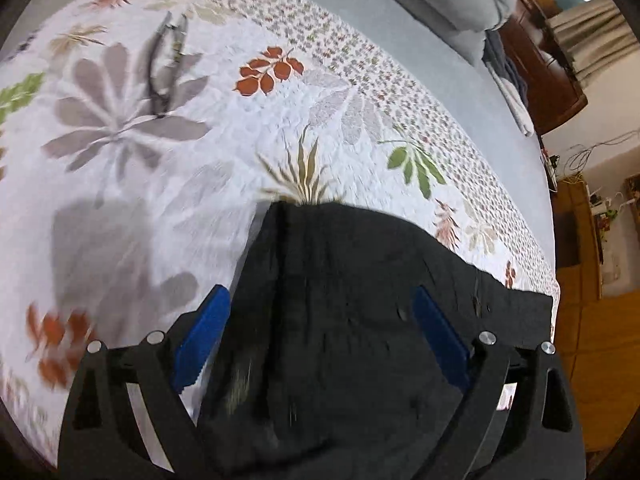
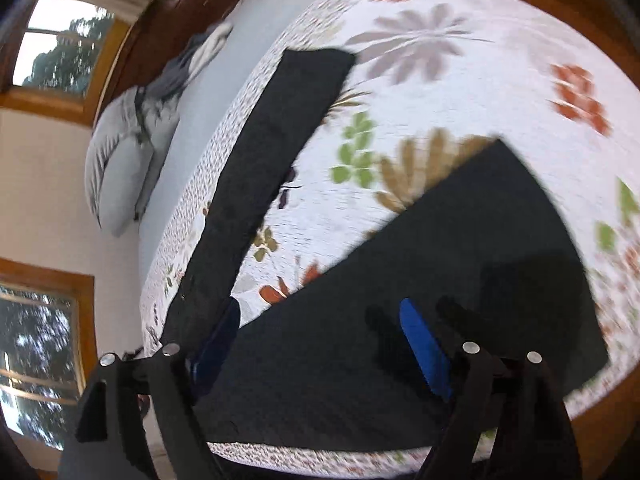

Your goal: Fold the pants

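The left gripper (image 1: 320, 336) has its two blue fingers (image 1: 202, 336) spread wide, with no fabric pinched between the pads. The black pants (image 1: 360, 320) lie flat on the floral bedspread (image 1: 180, 160), directly below and between the fingers; the hem edge of the fabric sits just ahead of the fingertips. A pair of dark-framed glasses (image 1: 164, 68) rests on the bedspread well ahead of the left finger.

The right gripper (image 2: 320, 344) also has its blue fingers (image 2: 424, 348) spread apart and grips nothing. In this view the pants (image 2: 400, 300) fan out as two legs: one leg (image 2: 272, 152) runs ahead of the left finger, the other spreads ahead of the right finger. Bare bedspread (image 2: 440, 92) shows between the legs. Grey pillows (image 2: 124, 160) lie far ahead of the left finger.
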`<state>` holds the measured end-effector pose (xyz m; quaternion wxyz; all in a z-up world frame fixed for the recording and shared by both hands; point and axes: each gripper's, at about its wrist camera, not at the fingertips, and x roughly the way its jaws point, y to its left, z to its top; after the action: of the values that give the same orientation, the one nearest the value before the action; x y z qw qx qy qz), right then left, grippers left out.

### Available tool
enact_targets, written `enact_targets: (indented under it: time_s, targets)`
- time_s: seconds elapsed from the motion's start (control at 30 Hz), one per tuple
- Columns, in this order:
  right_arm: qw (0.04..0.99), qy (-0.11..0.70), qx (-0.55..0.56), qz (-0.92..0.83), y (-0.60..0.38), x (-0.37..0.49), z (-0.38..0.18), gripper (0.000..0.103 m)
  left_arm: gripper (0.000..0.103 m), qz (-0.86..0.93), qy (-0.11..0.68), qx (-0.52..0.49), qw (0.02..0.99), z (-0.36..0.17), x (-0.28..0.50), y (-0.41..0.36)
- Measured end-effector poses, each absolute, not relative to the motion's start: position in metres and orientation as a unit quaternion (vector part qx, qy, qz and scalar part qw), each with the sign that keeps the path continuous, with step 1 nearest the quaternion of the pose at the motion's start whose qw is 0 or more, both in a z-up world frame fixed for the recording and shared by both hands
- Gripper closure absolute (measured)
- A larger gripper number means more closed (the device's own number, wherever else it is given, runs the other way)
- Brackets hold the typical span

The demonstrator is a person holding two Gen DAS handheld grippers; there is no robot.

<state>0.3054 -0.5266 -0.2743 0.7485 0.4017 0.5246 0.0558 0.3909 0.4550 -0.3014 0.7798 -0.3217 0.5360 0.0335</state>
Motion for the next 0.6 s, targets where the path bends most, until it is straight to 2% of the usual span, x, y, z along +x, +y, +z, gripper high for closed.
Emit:
enact_targets:
  time_s: [0.23, 0.3, 0.33, 0.37, 0.4, 0.47, 0.6]
  targets:
    - [0.751, 0.550, 0.354, 0.090, -0.494, 0.390, -0.274, 0.020, 0.012, 0.010, 0.571, -0.312, 0.759, -0.350, 0.439, 0.468]
    - [0.754, 0.556, 0.337, 0.096, -0.490, 0.416, -0.273, 0.020, 0.023, -0.010, 0.577, -0.300, 0.760, -0.354, 0.445, 0.466]
    - [0.755, 0.558, 0.330, 0.098, -0.490, 0.424, -0.271, 0.020, 0.036, -0.020, 0.581, -0.295, 0.758, -0.356, 0.447, 0.464]
    - [0.759, 0.558, 0.319, 0.104, -0.489, 0.439, -0.268, 0.020, 0.044, -0.028, 0.588, -0.291, 0.754, -0.358, 0.448, 0.462]
    - [0.762, 0.557, 0.312, 0.110, -0.490, 0.451, -0.264, 0.019, 0.046, -0.035, 0.594, -0.280, 0.753, -0.359, 0.450, 0.459]
    - [0.766, 0.553, 0.305, 0.119, -0.492, 0.473, -0.257, 0.018, 0.063, -0.040, 0.602, -0.262, 0.753, -0.359, 0.451, 0.455]
    - [0.782, 0.545, 0.280, 0.116, -0.516, 0.549, -0.242, 0.018, 0.071, -0.034, 0.604, -0.259, 0.753, -0.361, 0.451, 0.457]
